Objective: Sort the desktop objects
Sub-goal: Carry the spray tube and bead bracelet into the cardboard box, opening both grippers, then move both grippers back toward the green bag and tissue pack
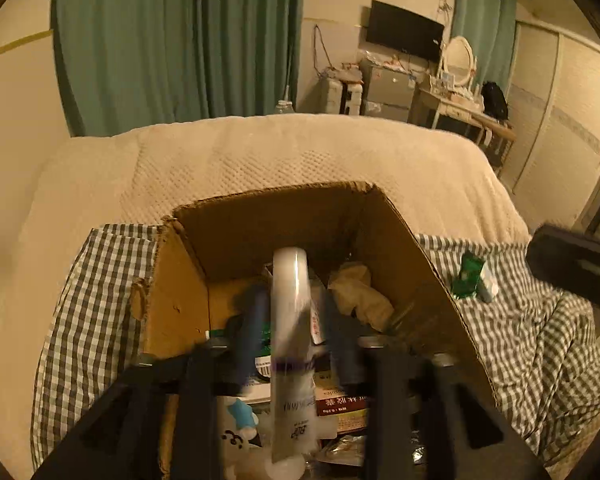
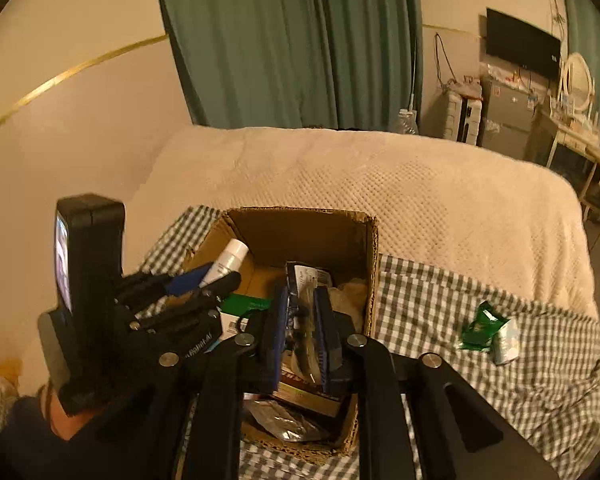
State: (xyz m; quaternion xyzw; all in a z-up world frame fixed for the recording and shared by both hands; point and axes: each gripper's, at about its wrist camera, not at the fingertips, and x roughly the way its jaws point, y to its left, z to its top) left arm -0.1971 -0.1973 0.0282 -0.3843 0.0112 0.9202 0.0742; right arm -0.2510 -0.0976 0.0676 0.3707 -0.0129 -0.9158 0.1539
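Right between the jaws of the left gripper (image 1: 296, 344) a white tube (image 1: 290, 344) hangs over the open cardboard box (image 1: 260, 220); the jaws stand well apart on either side and do not seem to press it, so it looks released or nearly so. The right gripper (image 2: 302, 332) has its jaws narrow around a dark packet (image 2: 306, 280), also above the box, though whether the pads press it I cannot tell. Below both sit things already sorted: small cartons, foil wrappers, crumpled paper. Well off to the right of the jaws, a green packet (image 2: 480, 326) and a pale little carton (image 2: 506, 344) lie on the checked cloth (image 2: 440, 300), not yet collected. Most of the sorting appears done; those two remain.
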